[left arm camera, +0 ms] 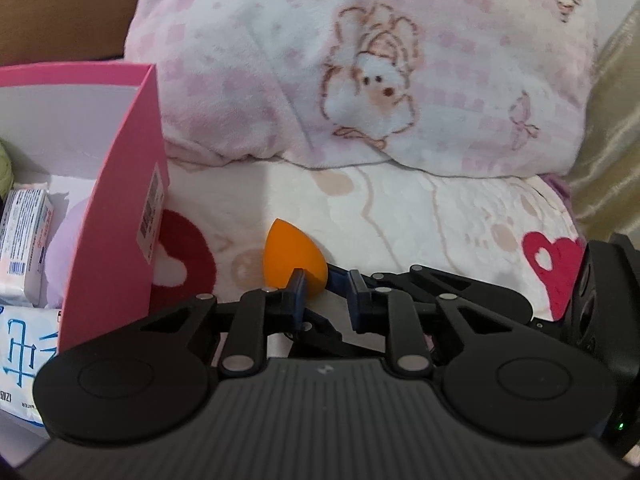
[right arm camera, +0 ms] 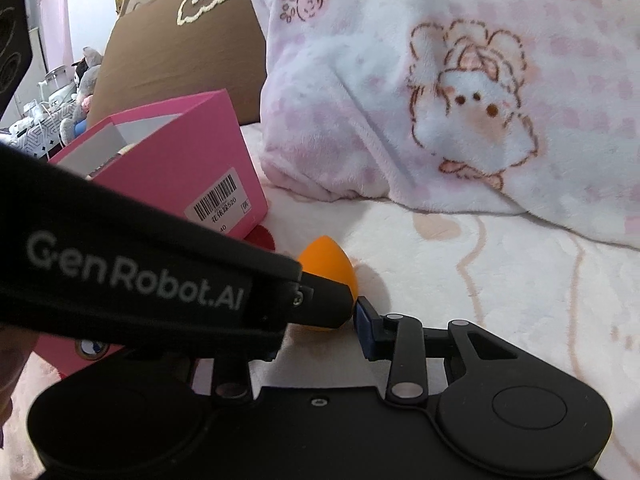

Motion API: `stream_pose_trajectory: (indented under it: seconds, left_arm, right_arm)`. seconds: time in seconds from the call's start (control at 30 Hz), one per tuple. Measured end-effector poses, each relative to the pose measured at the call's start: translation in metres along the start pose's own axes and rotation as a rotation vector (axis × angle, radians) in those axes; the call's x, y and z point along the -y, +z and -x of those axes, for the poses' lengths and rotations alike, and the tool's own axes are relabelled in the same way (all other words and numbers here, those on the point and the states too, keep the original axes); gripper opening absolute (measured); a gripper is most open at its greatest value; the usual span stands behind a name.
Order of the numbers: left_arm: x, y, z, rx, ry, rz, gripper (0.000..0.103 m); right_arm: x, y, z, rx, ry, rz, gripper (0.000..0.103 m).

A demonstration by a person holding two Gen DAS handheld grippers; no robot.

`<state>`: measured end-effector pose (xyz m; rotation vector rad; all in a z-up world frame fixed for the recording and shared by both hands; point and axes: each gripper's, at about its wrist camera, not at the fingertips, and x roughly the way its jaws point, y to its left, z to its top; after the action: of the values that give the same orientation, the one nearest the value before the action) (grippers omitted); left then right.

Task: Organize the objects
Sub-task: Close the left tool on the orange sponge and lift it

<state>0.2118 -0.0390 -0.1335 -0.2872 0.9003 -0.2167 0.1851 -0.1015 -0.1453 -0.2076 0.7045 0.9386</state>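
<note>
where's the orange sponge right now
The orange sponge lies on the blanket just right of the pink box, right at the left gripper's fingertips.

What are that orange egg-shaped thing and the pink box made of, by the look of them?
The orange teardrop sponge looks like soft matte foam, probably a makeup blender: smooth, no shine, rounded edges. The pink box seems to be stiff cardboard with a matte pink outside and white inside; its walls are thin and flat with sharp folded corners, and a printed barcode label is stuck on one side.
</note>
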Motion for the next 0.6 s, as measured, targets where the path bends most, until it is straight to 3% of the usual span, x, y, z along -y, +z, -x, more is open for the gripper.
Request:
stream_pose_trajectory:
  seconds: [0.2,0.27,0.37,0.6]
  left_arm:
    - [0.013,-0.008,0.014,-0.01,-0.07,-0.043,0.015]
    - [0.018,-0.011,0.018,-0.03,-0.113,-0.048,0.007]
    - [0.026,-0.016,0.024,-0.039,-0.125,-0.106,0.007]
    - [0.025,-0.029,0.037,-0.058,-0.166,-0.091,0.007]
  right_arm:
    - [0.0,-0.006,0.021,0.008,-0.019,-0.04,0.041]
    - [-0.001,-0.008,0.027,0.013,0.009,-0.065,0.042]
    - [-0.003,-0.013,0.037,0.015,-0.006,-0.089,0.042]
    - [-0.013,-0.025,0.055,0.012,-0.023,-0.08,0.041]
